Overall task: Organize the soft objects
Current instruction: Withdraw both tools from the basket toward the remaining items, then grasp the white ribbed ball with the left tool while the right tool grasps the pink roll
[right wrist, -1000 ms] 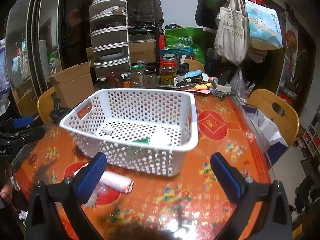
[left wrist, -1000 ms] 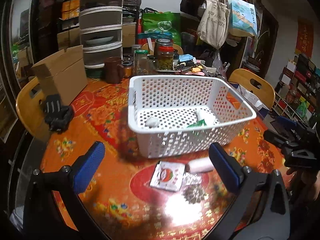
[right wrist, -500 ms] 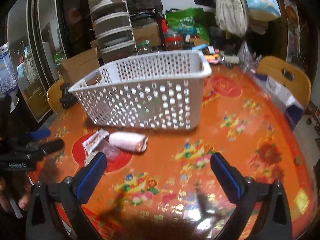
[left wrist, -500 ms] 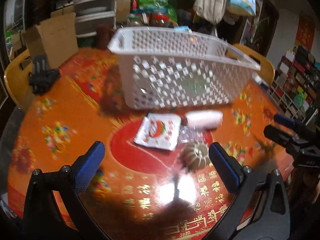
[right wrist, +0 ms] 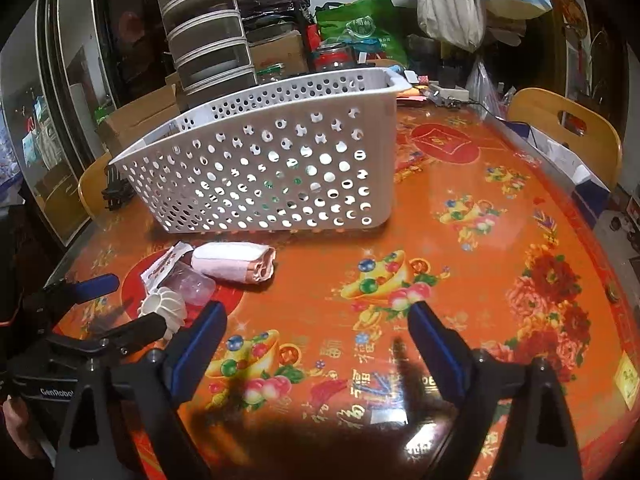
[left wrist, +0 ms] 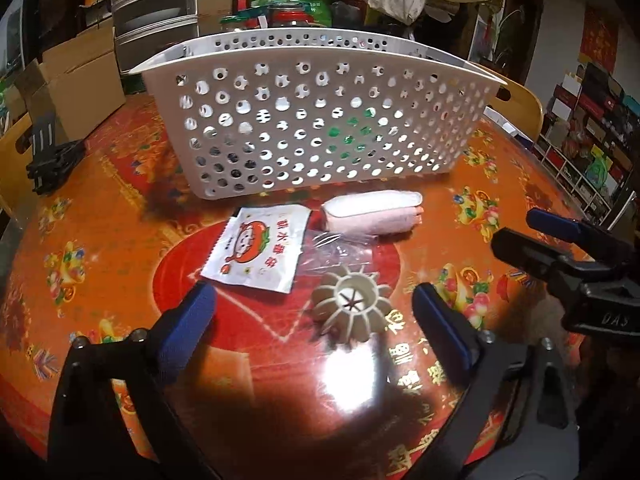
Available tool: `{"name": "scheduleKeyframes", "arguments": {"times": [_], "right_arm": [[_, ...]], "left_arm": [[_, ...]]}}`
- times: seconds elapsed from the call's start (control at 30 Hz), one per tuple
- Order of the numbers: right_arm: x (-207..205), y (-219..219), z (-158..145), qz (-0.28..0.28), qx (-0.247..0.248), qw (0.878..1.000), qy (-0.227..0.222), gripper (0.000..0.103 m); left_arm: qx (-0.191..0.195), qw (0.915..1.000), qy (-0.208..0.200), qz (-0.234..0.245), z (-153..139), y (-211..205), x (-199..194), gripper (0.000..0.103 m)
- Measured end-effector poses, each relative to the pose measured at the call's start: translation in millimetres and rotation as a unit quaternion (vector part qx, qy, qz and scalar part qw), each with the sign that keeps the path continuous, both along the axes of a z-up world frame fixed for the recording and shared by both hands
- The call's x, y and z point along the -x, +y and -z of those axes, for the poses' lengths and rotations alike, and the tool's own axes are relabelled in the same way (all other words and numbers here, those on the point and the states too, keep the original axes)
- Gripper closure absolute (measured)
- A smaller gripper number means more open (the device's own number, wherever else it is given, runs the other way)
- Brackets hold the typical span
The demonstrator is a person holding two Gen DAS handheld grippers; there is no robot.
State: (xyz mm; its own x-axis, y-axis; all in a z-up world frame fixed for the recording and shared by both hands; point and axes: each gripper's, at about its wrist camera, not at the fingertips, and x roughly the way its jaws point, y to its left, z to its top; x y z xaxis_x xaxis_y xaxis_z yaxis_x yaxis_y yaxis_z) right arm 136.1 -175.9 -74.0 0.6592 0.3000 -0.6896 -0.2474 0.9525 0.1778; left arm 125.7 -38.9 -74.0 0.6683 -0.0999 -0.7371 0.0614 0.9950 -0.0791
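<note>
A white perforated basket [left wrist: 312,120] stands on the orange patterned table; it also shows in the right wrist view [right wrist: 272,168]. In front of it lie a rolled pink cloth [left wrist: 372,212], a white snack packet [left wrist: 256,252], a clear plastic wrapper [left wrist: 336,252] and a cream ribbed round object [left wrist: 352,308]. My left gripper [left wrist: 316,320] is open, low over the table, with the ribbed object between its fingers. My right gripper [right wrist: 316,336] is open and empty, to the right of the pink roll [right wrist: 236,260].
A cardboard box [left wrist: 76,76] and a black object [left wrist: 48,156] sit at the table's left. Jars [right wrist: 336,56], stacked drawers [right wrist: 208,40] and bags stand behind the basket. A wooden chair [right wrist: 568,128] is at the right.
Both grippers have dropped lower and closer to the table. The left gripper has come in around the ribbed object; the basket is now seen from the side.
</note>
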Motion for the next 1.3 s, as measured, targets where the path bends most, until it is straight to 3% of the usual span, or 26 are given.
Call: {"name": "scheduleKeyframes", "arguments": {"times": [0.23,0.3,0.33,0.57,0.97,1.3], "right_arm": [[-5.6,5.5,3.0,0.004,0.002,1.000,0.001,0.011],[-6.8,7.4,3.4,0.004,0.003,1.000,0.002,0.011],[-6.8,8.2,3.5,0.004,0.004,1.000,0.003,0.011],[-16.4,34.1,4.2,-0.013,0.007,1.000,0.006,0.011],[-60.7,96.1,18.5,-0.037,0.007,0.998,0.057,0.015],[-76.2,114.6,23.2,-0.034,0.035,0.997,0.063,0.017]], "left_arm": [[-0.007,0.9998,0.009,0.014,6.5,-10.9,-3.6,0.038],[-0.005,0.9997,0.009,0.022,8.8,-12.6,-2.6,0.060],[0.002,0.9996,0.008,0.027,8.7,-12.3,-1.8,0.062],[0.029,0.9994,-0.016,0.008,-3.1,14.3,17.7,0.063],[0.062,0.9966,-0.026,-0.047,-9.4,80.8,33.6,0.063],[0.075,0.9955,-0.024,-0.053,-4.7,87.9,33.0,0.062]]}}
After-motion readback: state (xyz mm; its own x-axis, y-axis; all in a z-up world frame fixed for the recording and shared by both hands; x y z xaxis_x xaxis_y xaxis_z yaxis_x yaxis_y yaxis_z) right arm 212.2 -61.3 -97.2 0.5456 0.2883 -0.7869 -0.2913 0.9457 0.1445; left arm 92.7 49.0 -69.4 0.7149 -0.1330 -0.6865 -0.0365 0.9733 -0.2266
